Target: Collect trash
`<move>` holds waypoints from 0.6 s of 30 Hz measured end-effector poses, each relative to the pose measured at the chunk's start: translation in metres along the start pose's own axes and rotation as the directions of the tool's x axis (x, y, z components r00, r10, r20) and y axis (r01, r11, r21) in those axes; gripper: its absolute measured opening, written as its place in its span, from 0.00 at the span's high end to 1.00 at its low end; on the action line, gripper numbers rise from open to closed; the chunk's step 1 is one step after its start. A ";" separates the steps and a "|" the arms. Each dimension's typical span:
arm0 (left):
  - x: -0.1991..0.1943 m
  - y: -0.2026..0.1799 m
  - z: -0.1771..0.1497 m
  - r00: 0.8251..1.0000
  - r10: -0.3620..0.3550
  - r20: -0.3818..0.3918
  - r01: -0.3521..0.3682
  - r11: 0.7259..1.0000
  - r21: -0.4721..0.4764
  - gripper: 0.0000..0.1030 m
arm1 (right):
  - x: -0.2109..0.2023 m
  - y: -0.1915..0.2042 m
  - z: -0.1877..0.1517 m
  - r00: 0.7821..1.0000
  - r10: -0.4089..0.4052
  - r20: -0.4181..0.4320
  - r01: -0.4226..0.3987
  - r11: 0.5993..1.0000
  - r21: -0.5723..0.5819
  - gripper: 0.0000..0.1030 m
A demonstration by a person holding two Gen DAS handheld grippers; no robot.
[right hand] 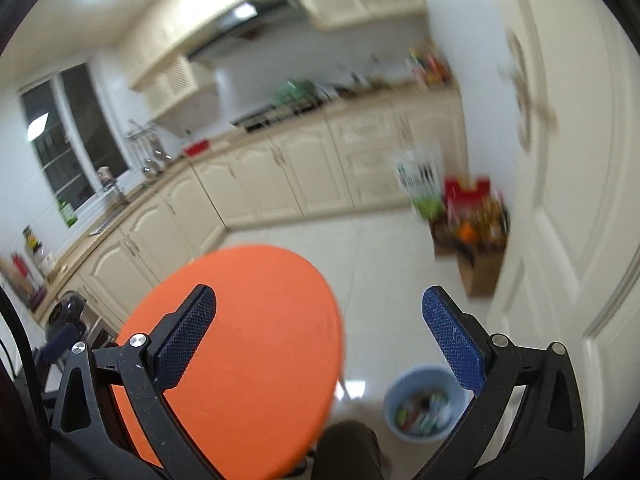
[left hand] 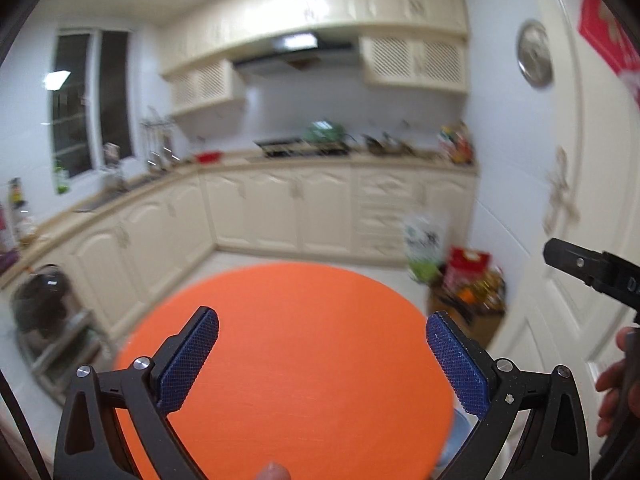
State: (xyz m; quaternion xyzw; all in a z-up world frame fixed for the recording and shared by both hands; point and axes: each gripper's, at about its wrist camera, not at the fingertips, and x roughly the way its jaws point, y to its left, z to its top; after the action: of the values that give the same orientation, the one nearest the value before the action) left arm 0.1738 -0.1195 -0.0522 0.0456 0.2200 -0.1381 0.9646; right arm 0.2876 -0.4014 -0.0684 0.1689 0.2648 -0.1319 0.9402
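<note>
The left gripper stands with its jaws spread wide and nothing between them; its blue pads carry a fine knurled texture and sit on black angular arms pinned with round silver bolts. Below it lies a round orange table, smooth and matte, with a bare top. At the right edge of the left wrist view a black part of the right gripper juts in, with a person's hand gripping a dark handle beneath it.

The right gripper is likewise spread wide and holds nothing, its textured blue pads well apart. In its view the orange table sits under the left finger, and on the pale glossy floor tiles beside the table's right edge stands a round light-blue plastic bin holding crumpled wrappers and scraps of trash. A person's knee in dark fabric shows between table and bin.

Cream panelled cabinets run in an L under a beige worktop, blurred. Near the white panelled door a brown cardboard box holds colourful packets.
</note>
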 end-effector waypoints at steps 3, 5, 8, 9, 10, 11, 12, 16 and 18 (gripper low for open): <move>-0.044 0.025 -0.004 0.996 0.057 0.071 -0.055 0.998 -0.033 0.01 | -0.024 0.055 0.003 0.998 0.009 0.065 -0.003 0.996 -0.092 0.00; -0.070 0.036 -0.009 0.991 0.087 0.104 -0.082 0.995 -0.054 0.01 | -0.037 0.086 0.000 0.995 0.020 0.095 -0.005 0.989 -0.147 0.00; -0.107 0.047 -0.020 0.980 0.137 0.145 -0.127 0.989 -0.077 0.01 | -0.050 0.128 -0.006 0.992 0.040 0.120 -0.014 0.978 -0.209 0.00; -0.120 0.052 -0.023 0.974 0.160 0.161 -0.147 0.985 -0.086 0.01 | -0.054 0.139 -0.008 0.991 0.043 0.129 -0.013 0.975 -0.224 0.00; -0.131 0.052 -0.030 0.970 0.173 0.169 -0.159 0.983 -0.093 0.01 | -0.058 0.146 -0.012 0.990 0.044 0.134 -0.011 0.972 -0.236 0.00; -0.140 0.049 -0.038 0.967 0.185 0.175 -0.170 0.980 -0.102 0.01 | -0.060 0.156 -0.015 0.989 0.042 0.138 -0.006 0.968 -0.250 0.00; -0.151 0.053 -0.042 0.961 0.204 0.185 -0.184 0.976 -0.118 0.01 | -0.062 0.162 -0.017 0.989 0.045 0.141 -0.007 0.966 -0.259 0.00; -0.168 0.041 -0.065 0.960 0.210 0.187 -0.183 0.971 -0.154 0.01 | -0.069 0.183 -0.028 0.987 0.052 0.149 -0.007 0.957 -0.289 0.00; -0.178 0.034 -0.073 0.956 0.222 0.193 -0.193 0.969 -0.157 0.01 | -0.072 0.183 -0.032 0.987 0.058 0.151 -0.012 0.957 -0.290 0.00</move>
State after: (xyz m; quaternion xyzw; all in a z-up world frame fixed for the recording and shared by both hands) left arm -0.0007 -0.0319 -0.0388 -0.0126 0.1202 -0.0246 0.9924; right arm 0.2756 -0.2110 -0.0101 0.0240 0.2029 -0.0881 0.9749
